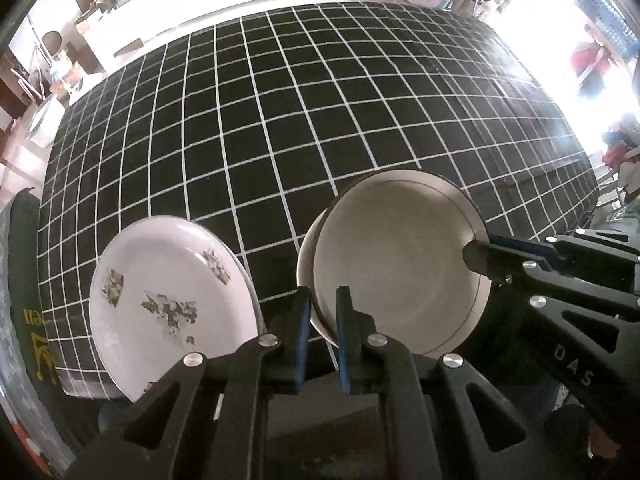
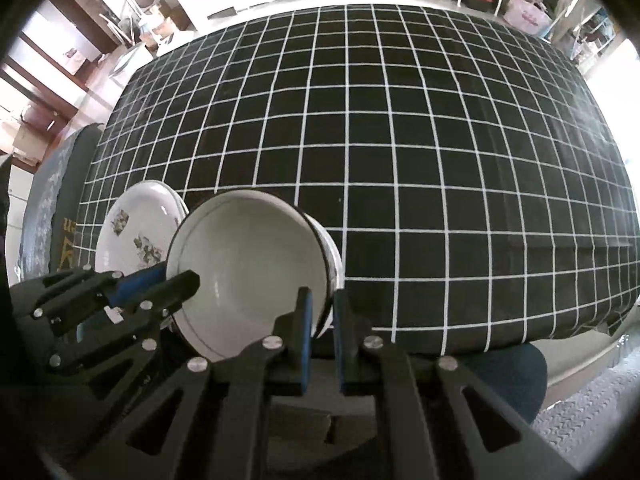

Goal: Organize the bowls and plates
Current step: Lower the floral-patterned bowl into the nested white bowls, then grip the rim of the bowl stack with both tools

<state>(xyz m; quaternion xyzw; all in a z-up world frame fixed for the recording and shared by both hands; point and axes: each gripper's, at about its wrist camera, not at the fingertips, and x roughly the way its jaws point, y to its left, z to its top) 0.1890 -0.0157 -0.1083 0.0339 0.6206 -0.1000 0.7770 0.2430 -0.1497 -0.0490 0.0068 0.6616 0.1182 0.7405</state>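
A white bowl with a thin dark rim line is held tilted above the near edge of the table, and a second bowl's rim shows nested behind it. My left gripper is shut on its near-left rim. My right gripper is shut on its right rim; it shows in the left wrist view too. The bowl also shows in the right wrist view. A stack of white plates with a floral print lies on the table to the left, also in the right wrist view.
The table wears a black cloth with a white grid, seen also in the right wrist view. A dark cushioned seat stands at the table's left. Shelves and clutter line the far wall.
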